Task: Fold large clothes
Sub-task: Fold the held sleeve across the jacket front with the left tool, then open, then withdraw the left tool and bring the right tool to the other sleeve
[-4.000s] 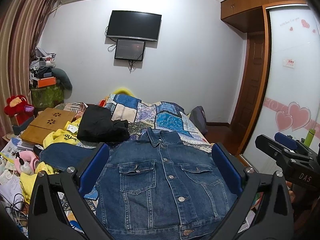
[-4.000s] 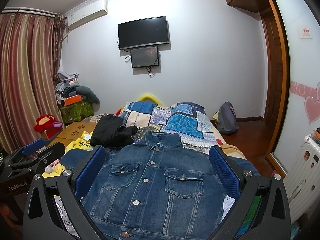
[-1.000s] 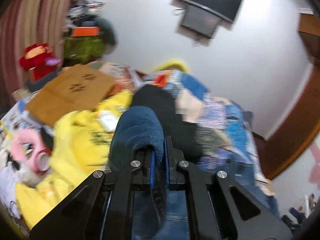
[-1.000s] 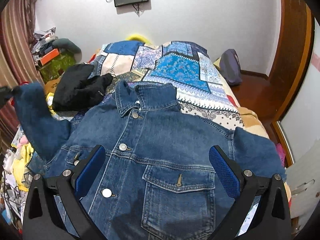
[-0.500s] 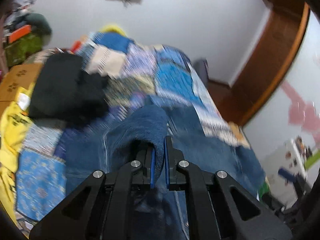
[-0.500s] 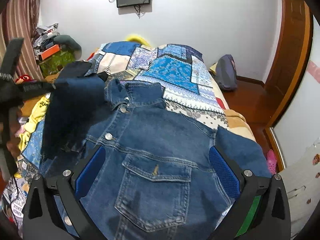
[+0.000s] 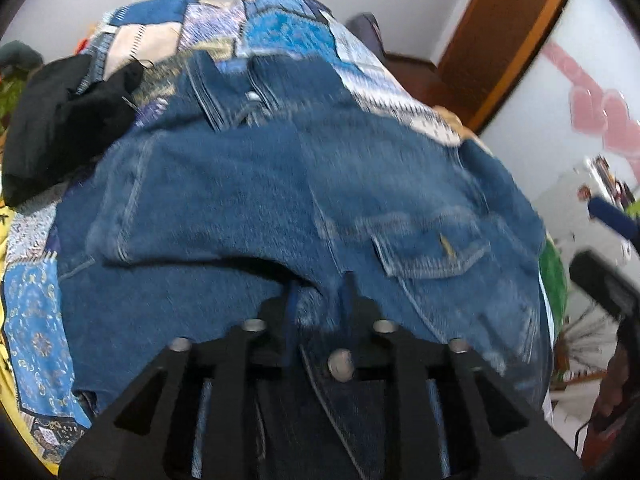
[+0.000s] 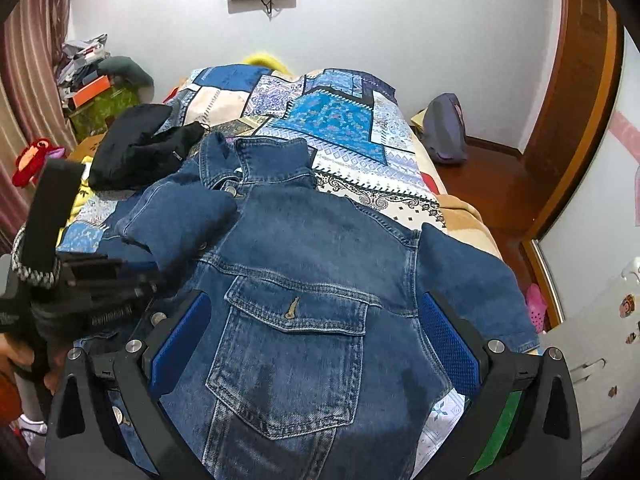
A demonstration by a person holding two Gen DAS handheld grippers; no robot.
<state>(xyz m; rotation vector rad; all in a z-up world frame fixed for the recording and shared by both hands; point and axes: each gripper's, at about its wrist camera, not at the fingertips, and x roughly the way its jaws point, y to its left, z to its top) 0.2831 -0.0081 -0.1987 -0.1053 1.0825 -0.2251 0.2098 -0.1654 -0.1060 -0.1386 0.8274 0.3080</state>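
- Denim jacket (image 8: 320, 264) lies front-up across the near end of the bed (image 8: 344, 132), collar toward the far wall, its heavy blue cloth edged with pale stitched seams and set with metal buttons.
- Its flapped chest pocket (image 8: 294, 360) faces up, a small metal tab hanging at the flap's middle.
- One sleeve (image 8: 180, 216) is folded in over the chest as a thick rounded roll; the other sleeve (image 8: 476, 280) lies flat and spread toward the bed's edge.
- Left claw (image 7: 318, 316) has its fingers drawn nearly together, with a fold of the denim between them; blur hides whether they still pinch it.
- Right claw (image 8: 314, 360) hangs above the pocket, its ribbed blue pads spread wide and holding nothing.
- Bed carries a patchwork quilt (image 8: 336, 120) of blue, white and cream printed squares.
- Black garment (image 8: 140, 148), soft and crumpled, sits on the quilt just beside the collar.
- Grey-purple bag (image 8: 446, 128) slumps on the wooden floor (image 8: 492, 176) by the bed.
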